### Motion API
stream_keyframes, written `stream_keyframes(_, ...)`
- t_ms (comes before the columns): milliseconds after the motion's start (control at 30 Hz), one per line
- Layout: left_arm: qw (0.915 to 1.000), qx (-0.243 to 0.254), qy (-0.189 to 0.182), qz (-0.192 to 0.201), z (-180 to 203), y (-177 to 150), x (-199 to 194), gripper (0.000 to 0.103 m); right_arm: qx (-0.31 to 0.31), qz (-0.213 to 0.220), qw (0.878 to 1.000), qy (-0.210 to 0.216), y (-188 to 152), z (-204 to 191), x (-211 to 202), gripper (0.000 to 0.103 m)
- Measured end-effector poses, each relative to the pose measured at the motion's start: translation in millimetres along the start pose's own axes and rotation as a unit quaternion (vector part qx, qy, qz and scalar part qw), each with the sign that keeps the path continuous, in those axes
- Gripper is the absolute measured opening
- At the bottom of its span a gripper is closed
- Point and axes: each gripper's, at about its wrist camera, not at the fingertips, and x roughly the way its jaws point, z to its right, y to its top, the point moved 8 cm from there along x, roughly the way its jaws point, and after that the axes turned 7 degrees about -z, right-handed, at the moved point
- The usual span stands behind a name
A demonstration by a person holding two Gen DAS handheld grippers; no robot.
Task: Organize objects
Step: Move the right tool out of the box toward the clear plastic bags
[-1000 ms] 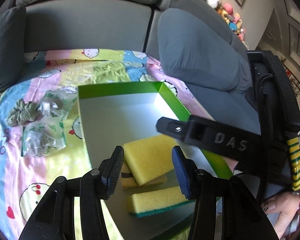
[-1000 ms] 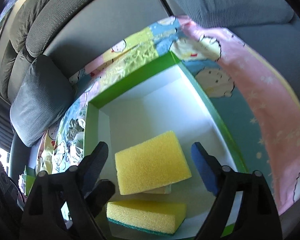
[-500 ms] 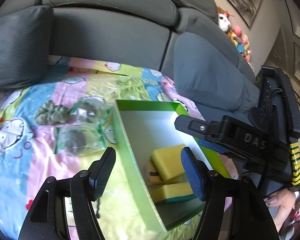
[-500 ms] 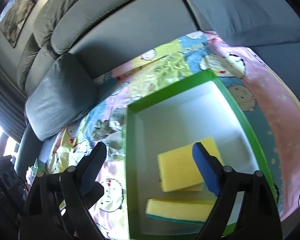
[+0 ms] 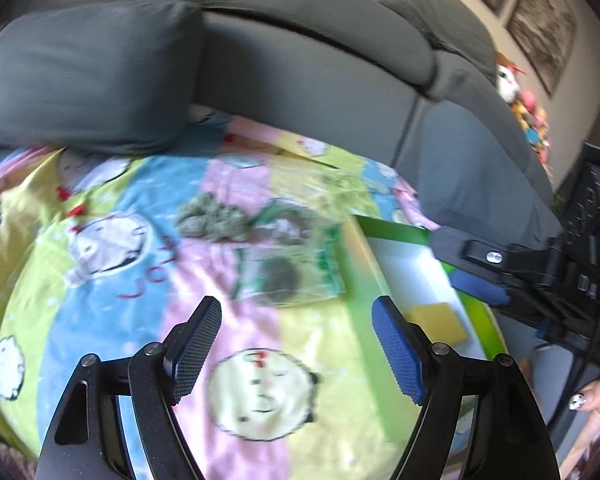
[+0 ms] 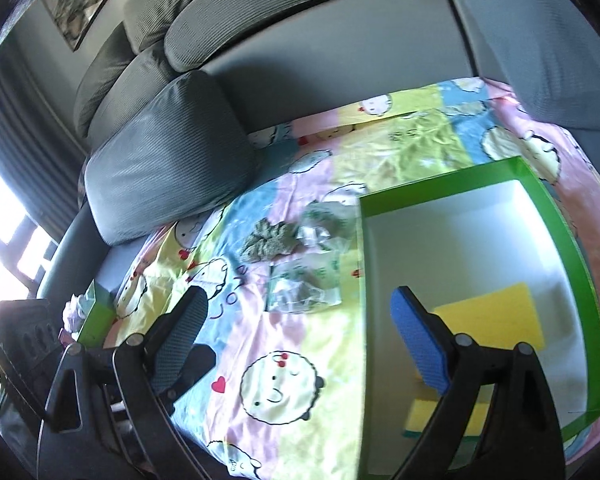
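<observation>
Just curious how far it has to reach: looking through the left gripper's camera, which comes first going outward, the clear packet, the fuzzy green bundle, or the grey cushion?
1. Clear packet, just ahead, slightly right.
2. Fuzzy green bundle, beyond it, slightly left.
3. Grey cushion, farthest, upper left against the sofa.

two sponges (image 6: 496,316), two packets (image 6: 304,288)

left hand-held gripper (image 5: 296,344): off green box (image 6: 440,184), now over blanket (image 5: 112,308) | right hand-held gripper (image 6: 300,340): pulled back, straddling box's left wall
</observation>
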Motion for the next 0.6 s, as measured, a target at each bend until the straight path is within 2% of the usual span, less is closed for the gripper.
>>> stream_keyframes(267,0.9975,-0.063,0.020,-0.023,-69.0,-17.8,5.5,0.078,-0.026,-0.031,0.999,0.005,-4.7,-35.2,36.0,0.092)
stream_keyframes(467,0.9958,-0.078,0.031,-0.034,-103.5,-28.6,15.2,0.078,-0.040,-0.056,0.997,-0.016,-4.8,-56.3,79.8,0.092)
stream_keyframes(533,0.9952,-0.077,0.044,-0.040,-113.3,-31.7,19.1,0.078,-0.043,-0.066,0.996,-0.032,-3.9,-59.1,96.6,0.086)
stream_keyframes(567,0.9951,-0.076,0.048,-0.042,-118.0,-33.4,20.9,0.078,-0.044,-0.072,0.996,-0.039,-3.7,-59.4,103.6,0.076)
stream_keyframes(600,0.9950,-0.076,0.049,-0.043,-121.8,-34.3,22.3,0.078,-0.043,-0.079,0.995,-0.048,-3.2,-59.2,111.2,0.075)
